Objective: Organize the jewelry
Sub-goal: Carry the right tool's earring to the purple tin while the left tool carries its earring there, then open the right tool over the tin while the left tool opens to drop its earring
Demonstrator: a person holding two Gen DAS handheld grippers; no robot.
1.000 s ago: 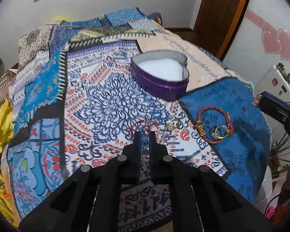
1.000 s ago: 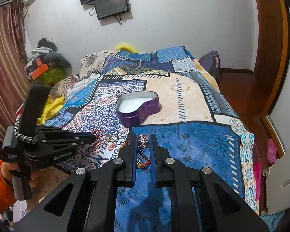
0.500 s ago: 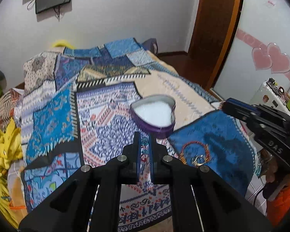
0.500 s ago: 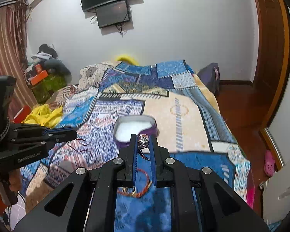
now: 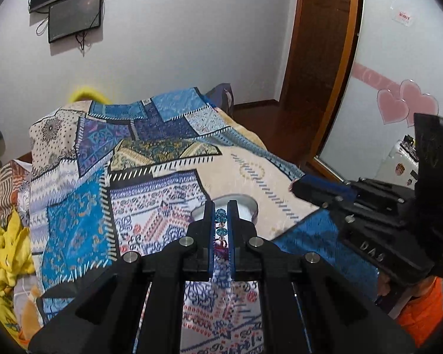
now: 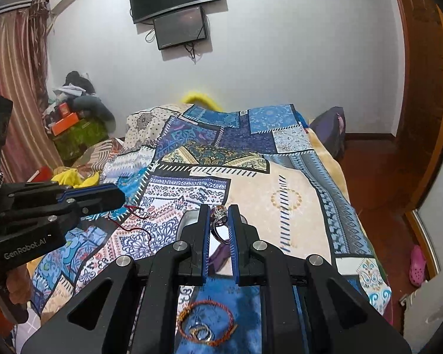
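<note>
Carrying step: left gripper (image 5: 221, 215) is clamped on a blue beaded bracelet (image 5: 220, 223), right gripper (image 6: 219, 216) on a ring (image 6: 219, 221), both above the heart box (image 5: 249, 208) mid-bedspread (image 6: 286, 188). Bangle (image 6: 206, 323) lies near the front edge. Next, likely: lower, release into box.

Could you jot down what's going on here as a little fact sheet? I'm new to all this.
Setting: patchwork bedspread on a bed
Left gripper: shut on a blue beaded bracelet, lifted off the bed
Right gripper: shut on a silver ring, also raised
Container: heart-shaped box, mostly hidden behind the fingers
Left on the bed: red-orange bangle with a ring inside it
</note>
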